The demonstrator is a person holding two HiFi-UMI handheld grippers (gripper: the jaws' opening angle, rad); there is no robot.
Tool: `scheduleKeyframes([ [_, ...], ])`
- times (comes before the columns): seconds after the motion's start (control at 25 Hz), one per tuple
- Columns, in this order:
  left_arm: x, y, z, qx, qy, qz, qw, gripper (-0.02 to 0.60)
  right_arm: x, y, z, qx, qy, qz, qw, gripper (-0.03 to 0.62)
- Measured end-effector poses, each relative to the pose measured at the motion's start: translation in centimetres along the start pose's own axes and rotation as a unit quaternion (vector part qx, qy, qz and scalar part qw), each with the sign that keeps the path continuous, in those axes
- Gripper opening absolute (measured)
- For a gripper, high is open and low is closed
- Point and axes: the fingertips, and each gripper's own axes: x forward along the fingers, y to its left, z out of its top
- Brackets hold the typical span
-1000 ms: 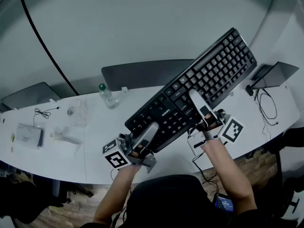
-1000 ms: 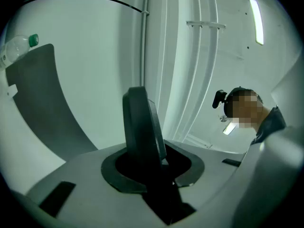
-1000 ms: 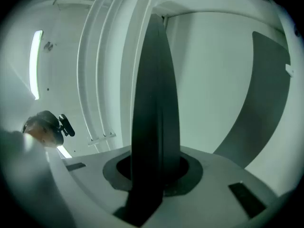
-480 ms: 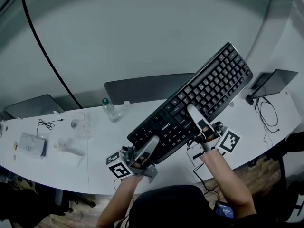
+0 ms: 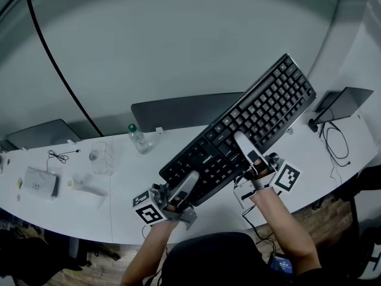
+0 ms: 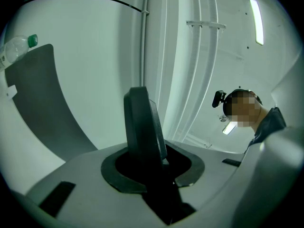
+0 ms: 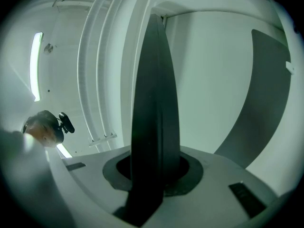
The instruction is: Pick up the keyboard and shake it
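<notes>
Since a second ago the keyboard has slid slightly up and to the right in your head view. The bench and everything on it has shifted by the same amount, so this looks like your head moving, not your hands. Over the last half second nothing has changed at all. You are holding still, and I'd judge this a pause in the shaking, with the lift already done.

The keyboard is clear of the bench, tilted so its far right end stands highest. The fingers of your left gripper are clenched on its near long edge towards the left end. Those of your right gripper are clamped on the same edge further along. Each gripper view shows the dark board edge-on, squeezed between that gripper's fingers.

Counted:
- One keyboard.
- Two grippers, each with one marker cube.
- One clear bottle with a green cap.
- One dark mat at the back of the bench.
- Two dark flat devices, one at the left end and one at the right.
- One small pale box.
</notes>
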Motion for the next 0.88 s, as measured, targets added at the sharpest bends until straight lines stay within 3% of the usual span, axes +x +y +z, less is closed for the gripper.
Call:
scheduleKeyframes([
  [0.24,-0.2,-0.6,0.2,0.011,0.008,-0.018,0.9997,0.123,0.2,0.1,0.0,0.008,0.002,0.005,1.000,0.103],
  [0.48,-2.8,0.3,1.0,0.051,0.028,0.000,0.9983,0.156,0.1,0.0,0.1,-0.014,0.008,-0.001,1.000,0.103],
  [0.72,-4.4,1.6,3.3,0.094,0.082,0.014,0.9921,0.187,0.1,-0.2,-0.1,-0.048,0.035,-0.009,0.998,0.103],
  [0.88,-3.2,1.1,4.1,0.135,0.156,-0.004,0.9785,0.190,0.2,-0.2,-0.2,-0.059,0.053,-0.010,0.997,0.103],
])
